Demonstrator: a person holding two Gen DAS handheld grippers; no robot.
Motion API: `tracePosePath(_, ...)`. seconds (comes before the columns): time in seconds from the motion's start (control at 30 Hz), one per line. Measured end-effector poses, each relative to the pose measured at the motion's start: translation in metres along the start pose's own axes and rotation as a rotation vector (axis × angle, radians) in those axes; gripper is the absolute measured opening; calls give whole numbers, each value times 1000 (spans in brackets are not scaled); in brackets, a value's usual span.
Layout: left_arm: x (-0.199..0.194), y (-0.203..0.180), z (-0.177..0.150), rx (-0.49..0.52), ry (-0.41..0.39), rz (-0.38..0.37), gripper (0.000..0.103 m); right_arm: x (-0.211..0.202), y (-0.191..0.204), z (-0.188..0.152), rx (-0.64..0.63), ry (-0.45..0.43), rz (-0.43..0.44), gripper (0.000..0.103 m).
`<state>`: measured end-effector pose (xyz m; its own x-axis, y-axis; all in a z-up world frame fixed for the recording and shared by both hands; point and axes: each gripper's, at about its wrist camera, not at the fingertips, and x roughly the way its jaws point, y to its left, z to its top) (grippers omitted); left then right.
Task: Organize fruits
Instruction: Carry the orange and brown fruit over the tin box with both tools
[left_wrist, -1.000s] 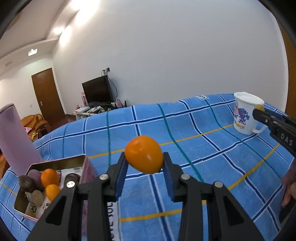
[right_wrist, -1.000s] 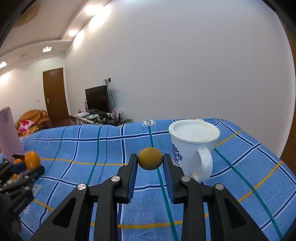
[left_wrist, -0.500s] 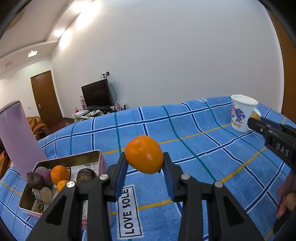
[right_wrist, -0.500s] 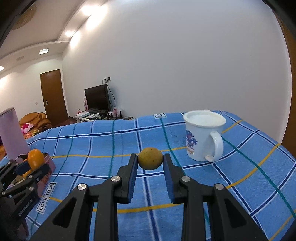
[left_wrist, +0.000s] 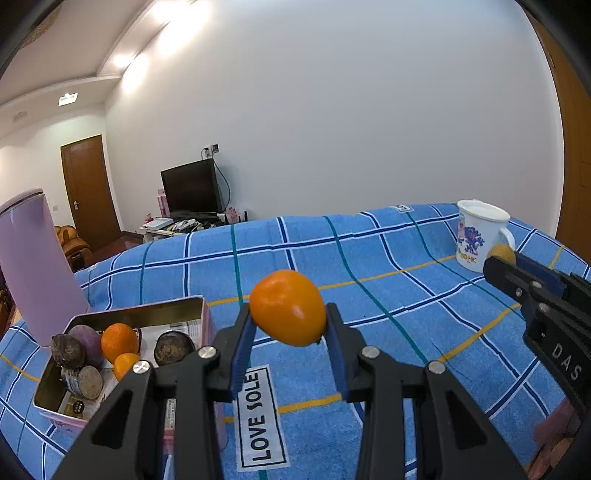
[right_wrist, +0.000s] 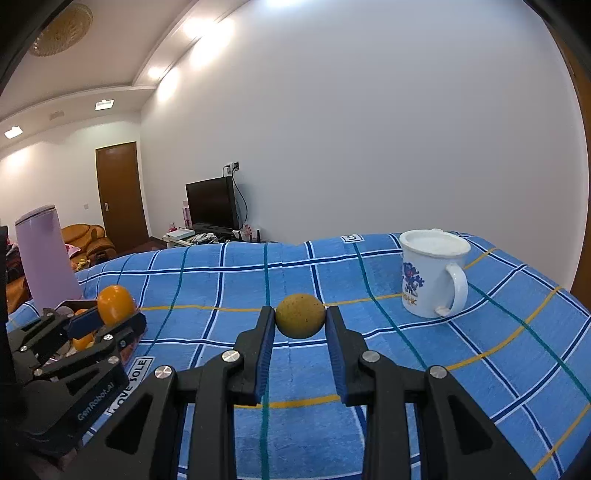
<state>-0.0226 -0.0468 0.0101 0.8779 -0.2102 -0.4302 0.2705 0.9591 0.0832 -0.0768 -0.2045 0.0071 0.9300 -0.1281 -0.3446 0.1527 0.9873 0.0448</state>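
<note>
Fruit tin (left_wrist: 201, 306) on blue checked bedspread (left_wrist: 369, 258), white-walled room.

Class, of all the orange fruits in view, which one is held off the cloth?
The large orange fruit clamped in the left gripper; the two smaller ones lie in the tin.

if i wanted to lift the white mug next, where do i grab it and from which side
Probably by the handle. The mug stands upright on the blue cloth with its handle sticking out on the camera's right, so come in level from that side and pinch the loop. The body looks too wide for these jaws.
</note>
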Motion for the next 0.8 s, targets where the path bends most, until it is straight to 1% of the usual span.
tracePosePath(0.43, -4, 7, -2, -10, 6, -1, 39, -4, 12, -4, 31, 12, 29, 30)
tracePosePath(0.7, -11, 12, -5, 48, -12, 2, 39, 1, 24, -6, 60, 38, 52, 30)
tracePosePath(0.8, -14, 20, -7, 42, -16, 2, 39, 0, 36, -7, 47, 36, 64, 30)
